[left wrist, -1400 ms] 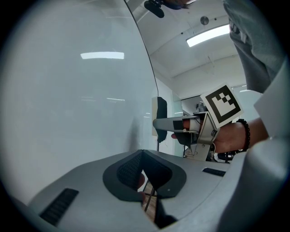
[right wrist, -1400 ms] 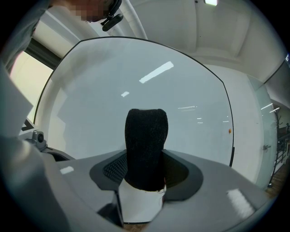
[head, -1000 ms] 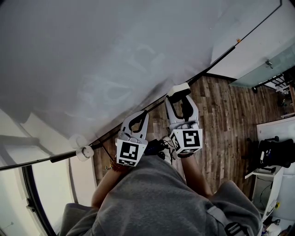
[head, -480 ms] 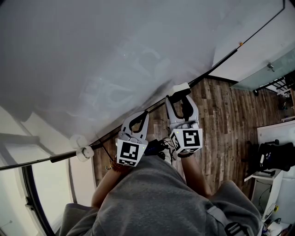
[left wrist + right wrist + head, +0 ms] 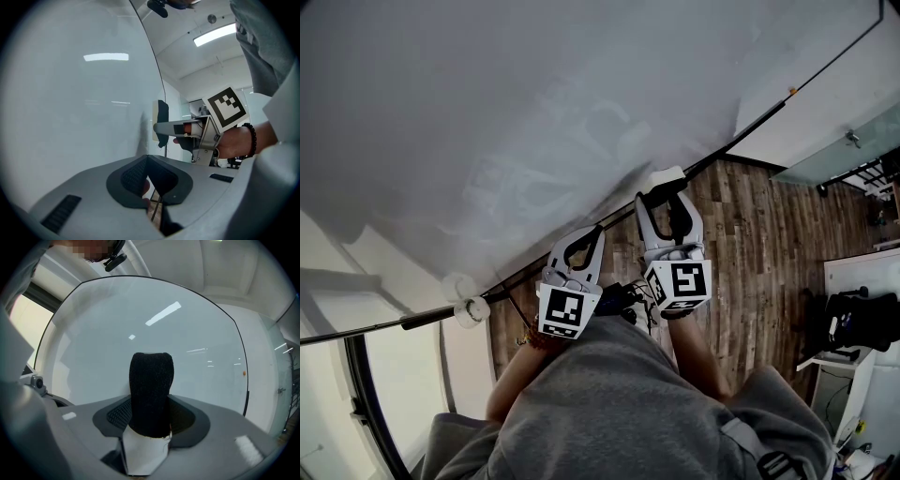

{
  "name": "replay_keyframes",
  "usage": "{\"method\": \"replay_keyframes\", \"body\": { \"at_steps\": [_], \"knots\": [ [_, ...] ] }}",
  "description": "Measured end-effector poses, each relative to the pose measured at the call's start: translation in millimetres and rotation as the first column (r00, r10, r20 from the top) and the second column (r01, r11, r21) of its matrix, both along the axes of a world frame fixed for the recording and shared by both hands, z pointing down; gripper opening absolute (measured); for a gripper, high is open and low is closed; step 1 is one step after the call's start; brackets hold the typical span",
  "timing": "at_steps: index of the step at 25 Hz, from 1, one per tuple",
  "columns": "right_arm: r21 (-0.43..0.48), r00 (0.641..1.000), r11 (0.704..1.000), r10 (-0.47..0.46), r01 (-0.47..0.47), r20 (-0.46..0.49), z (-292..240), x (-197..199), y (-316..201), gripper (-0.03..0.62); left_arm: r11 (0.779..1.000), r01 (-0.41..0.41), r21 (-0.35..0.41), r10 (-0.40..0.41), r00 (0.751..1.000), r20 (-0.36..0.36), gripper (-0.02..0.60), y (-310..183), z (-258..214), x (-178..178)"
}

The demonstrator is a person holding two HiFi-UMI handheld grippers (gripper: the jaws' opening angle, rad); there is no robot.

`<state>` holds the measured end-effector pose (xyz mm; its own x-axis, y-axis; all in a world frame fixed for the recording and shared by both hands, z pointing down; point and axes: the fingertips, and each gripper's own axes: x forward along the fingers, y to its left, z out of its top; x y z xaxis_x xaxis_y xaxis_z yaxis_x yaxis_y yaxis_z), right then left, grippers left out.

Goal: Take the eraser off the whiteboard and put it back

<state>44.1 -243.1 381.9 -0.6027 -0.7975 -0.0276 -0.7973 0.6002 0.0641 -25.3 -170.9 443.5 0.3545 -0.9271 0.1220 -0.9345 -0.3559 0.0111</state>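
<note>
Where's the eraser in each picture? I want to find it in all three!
Head view: the eraser is the pale block at the right gripper's tip, just right of centre.
Left gripper view: the eraser is mid-picture, held in the right gripper.
Right gripper view: the eraser is bottom centre, black felt facing out, between the jaws.
Shared landmark: the whiteboard.

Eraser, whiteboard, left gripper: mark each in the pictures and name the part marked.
eraser [image 5: 151, 390], right gripper view, its black felt pad.
whiteboard [image 5: 140, 315], right gripper view, bare board surface.
left gripper [image 5: 146, 160], left gripper view, where its jaw tips meet.
</note>
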Motion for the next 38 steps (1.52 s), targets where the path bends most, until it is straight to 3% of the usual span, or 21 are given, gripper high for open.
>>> {"method": "replay_keyframes", "body": {
  "at_steps": [38],
  "knots": [
    [0.006,0.999,0.999,-0.048,0.048,-0.019,1.2,-15.6,-14.3,0.236,0.999,0.05,-0.006,-0.05,0.999,0.001,0.006,-8.4,2.8,-10.9]
  ]
}}
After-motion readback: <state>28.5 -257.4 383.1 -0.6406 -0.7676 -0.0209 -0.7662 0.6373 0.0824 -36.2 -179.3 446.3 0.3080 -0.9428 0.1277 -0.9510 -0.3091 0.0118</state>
